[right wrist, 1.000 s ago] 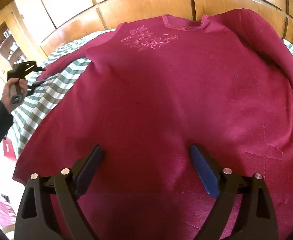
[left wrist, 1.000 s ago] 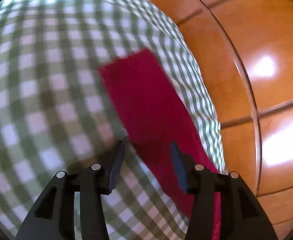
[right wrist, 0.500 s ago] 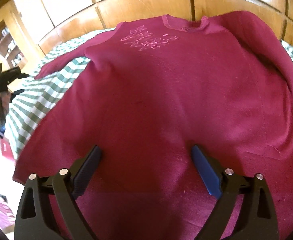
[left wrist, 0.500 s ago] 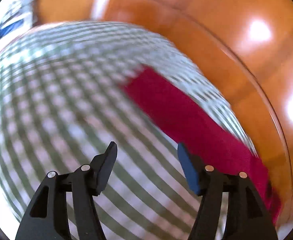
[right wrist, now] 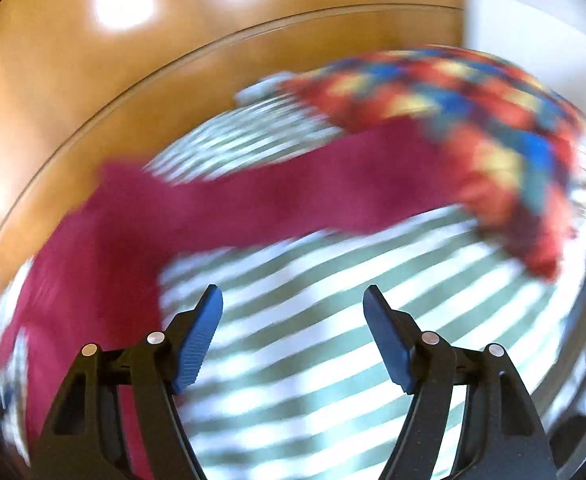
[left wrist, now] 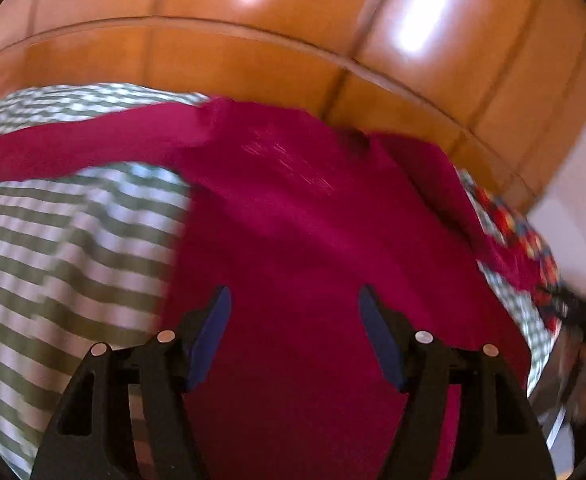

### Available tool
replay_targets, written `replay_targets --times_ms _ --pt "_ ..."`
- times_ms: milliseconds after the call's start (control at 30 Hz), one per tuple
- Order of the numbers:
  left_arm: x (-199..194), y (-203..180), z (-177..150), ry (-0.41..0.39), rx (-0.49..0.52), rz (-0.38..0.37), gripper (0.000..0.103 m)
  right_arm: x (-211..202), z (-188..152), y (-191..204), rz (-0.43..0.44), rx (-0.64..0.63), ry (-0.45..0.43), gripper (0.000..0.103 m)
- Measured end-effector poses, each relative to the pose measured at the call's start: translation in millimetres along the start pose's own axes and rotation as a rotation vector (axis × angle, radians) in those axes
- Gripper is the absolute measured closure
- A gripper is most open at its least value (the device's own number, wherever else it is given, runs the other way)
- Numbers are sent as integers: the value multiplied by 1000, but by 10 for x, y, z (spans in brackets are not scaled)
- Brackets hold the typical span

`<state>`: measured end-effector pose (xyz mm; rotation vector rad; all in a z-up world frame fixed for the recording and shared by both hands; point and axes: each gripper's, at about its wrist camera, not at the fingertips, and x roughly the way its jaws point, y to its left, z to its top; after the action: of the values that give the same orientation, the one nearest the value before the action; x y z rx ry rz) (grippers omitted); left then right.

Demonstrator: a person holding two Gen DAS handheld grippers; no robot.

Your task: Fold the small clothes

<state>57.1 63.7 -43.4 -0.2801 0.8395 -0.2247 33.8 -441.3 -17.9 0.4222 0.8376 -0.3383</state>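
Note:
A dark red long-sleeved top point(left wrist: 293, 240) lies spread flat on a green-and-white checked cloth point(left wrist: 61, 248). My left gripper point(left wrist: 293, 300) is open and empty above the top's body, left sleeve point(left wrist: 77, 148) stretched out to the left. My right gripper point(right wrist: 293, 300) is open and empty over the checked cloth point(right wrist: 313, 320), beside the top's right sleeve point(right wrist: 293, 196), which runs across the view above the fingers. Both views are motion-blurred.
A multicoloured patterned fabric point(right wrist: 473, 112) lies over the end of the right sleeve; it also shows in the left wrist view point(left wrist: 533, 248). Orange wood panelling point(left wrist: 253, 40) stands behind the cloth-covered surface. The other hand-held gripper point(left wrist: 585, 320) shows at the right edge.
Both grippers have swung round. The left turned from the left sleeve to the top's body. The right turned from the body to the right sleeve and checked cloth. Both stayed open.

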Motion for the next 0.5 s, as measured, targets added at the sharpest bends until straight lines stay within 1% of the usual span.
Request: replay_targets --times_ms 33,100,167,200,233,267,300,333,367,400,500 --pt "37 -73 -46 22 4 -11 37 39 131 -209 -38 53 -17 31" --pt "98 -263 -128 47 17 -27 37 117 325 -447 -102 92 -46 31" --pt "181 -382 -176 78 43 -42 37 242 515 -559 -137 89 -49 31" --pt "217 -432 -191 99 51 -66 37 312 566 -554 -148 79 -42 35" --pt "232 -476 -206 113 63 -86 37 416 632 -542 -161 65 -28 46" --pt "264 -521 -204 118 80 -97 37 517 683 -534 -159 54 -6 53" --pt "264 -614 -221 122 106 -114 37 628 720 -494 -151 23 31 69" --pt "229 -774 -262 128 149 -141 37 707 755 -457 -167 -6 47 86" --pt "227 -887 -287 132 181 -161 37 737 771 -400 -189 -41 60 94" --pt "215 -1011 -306 137 216 -183 37 745 808 -364 -195 -62 67 95" --pt "193 -1443 -378 162 355 -282 32 464 955 -268 -185 -111 -3 96"
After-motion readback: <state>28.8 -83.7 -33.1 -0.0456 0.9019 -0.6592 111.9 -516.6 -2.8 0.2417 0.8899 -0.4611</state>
